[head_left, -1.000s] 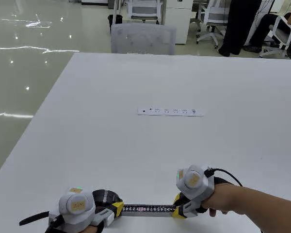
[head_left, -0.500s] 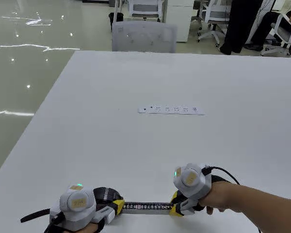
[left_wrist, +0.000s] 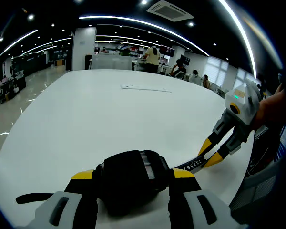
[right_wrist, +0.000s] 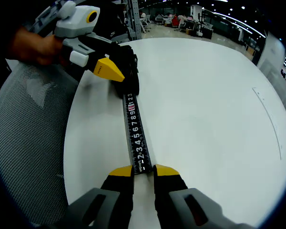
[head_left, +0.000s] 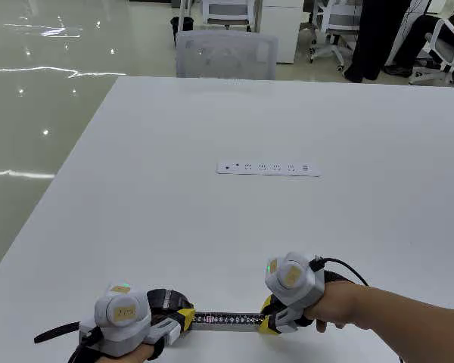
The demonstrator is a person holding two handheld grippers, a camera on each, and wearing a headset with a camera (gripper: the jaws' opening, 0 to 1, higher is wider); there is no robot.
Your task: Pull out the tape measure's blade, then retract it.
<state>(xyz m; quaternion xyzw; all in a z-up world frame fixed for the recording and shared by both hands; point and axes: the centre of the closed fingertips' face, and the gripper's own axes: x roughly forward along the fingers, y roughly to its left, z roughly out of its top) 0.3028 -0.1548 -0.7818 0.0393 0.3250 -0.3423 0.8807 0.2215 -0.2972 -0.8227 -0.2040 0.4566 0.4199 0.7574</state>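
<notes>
At the near edge of the bench, the left claw is clamped on the tape measure, its yellow-tipped jaws pressed against either side of the rounded, matte black body. A flat black strap lies off to one side. The blade, a thin stiff band printed with numerals, runs across the smooth white surface to the right claw, whose yellow tips are pinched closed on its free end. The end hook is hidden between them. The right gripper view shows the digits plainly, but in the head view they blur to specks and the left claw's housing covers part of the tape measure. Farther out lies a flat white power strip. Beyond the far edge stands a grey mesh chair back.
</notes>
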